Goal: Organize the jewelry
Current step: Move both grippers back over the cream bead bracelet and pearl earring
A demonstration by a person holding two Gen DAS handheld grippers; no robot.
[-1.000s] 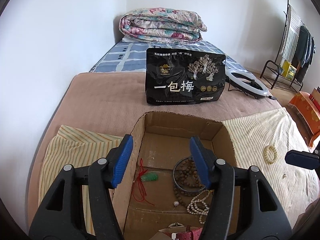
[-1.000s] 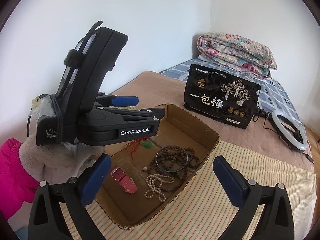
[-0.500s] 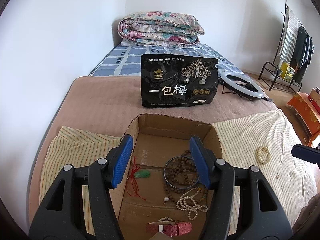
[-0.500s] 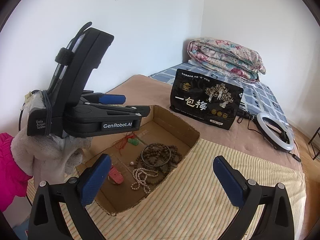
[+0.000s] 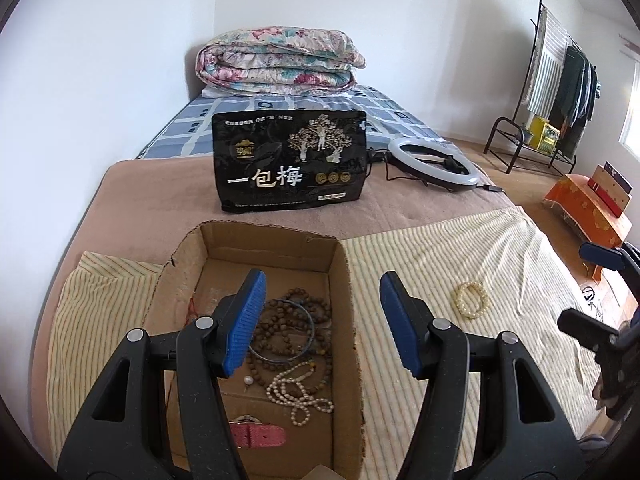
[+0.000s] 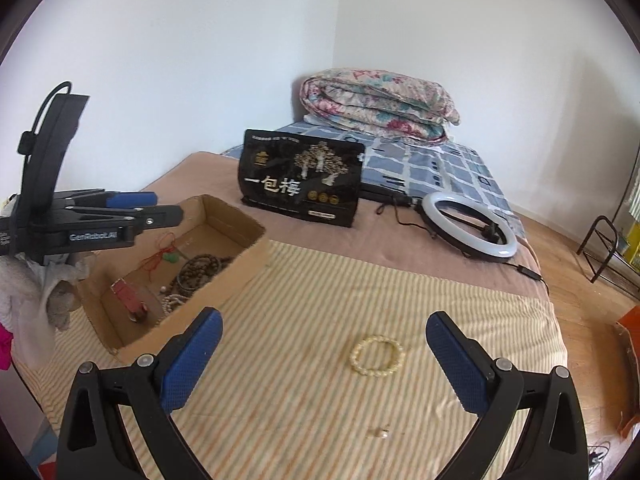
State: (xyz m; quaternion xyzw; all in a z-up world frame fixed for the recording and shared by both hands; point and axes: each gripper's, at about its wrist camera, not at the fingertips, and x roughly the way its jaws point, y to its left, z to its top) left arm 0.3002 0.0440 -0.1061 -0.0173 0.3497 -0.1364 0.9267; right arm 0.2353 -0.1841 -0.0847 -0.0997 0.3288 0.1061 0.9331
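- Bedroom scene: a bed against white walls, a striped cloth [image 6: 304, 392] spread over the near end of the brown blanket [image 5: 160, 196].
- Far back, a folded floral quilt [image 5: 280, 60] sits on the blue checked sheet, and a black snack bag [image 5: 290, 166] stands upright in front of it.
- Right of the bag, a white ring light [image 6: 468, 226] lies flat on the blanket, its cable trailing off.
- Cardboard box [image 5: 344, 280] sits open on the striped cloth, on the left side of the bed.
- Inside it: a dark bangle [image 5: 306, 320] lying over brown wooden beads [image 5: 320, 308], a white pearl strand [image 5: 298, 390] nearer us, a pink watch strap [image 5: 256, 436] at the near end, and a green pendant on a red cord [image 6: 170, 257] at the far end.
- Left gripper [image 5: 320, 322] hovers over the box's right wall, jaws spread, nothing between the blue pads.
- A gloved hand [image 6: 28, 288] carries that tool, seen from the other camera.
- Right gripper [image 6: 324, 360] hangs above the bare striped cloth, jaws spread wide, nothing held.
- And there's the one piece outside the box: a pale yellow bead bracelet [image 6: 378, 356] lying flat on the cloth, right of the box, well apart from it, just ahead of the right fingers and untouched.
- Off to the far right, a clothes rack [image 5: 560, 92] stands on the floor.
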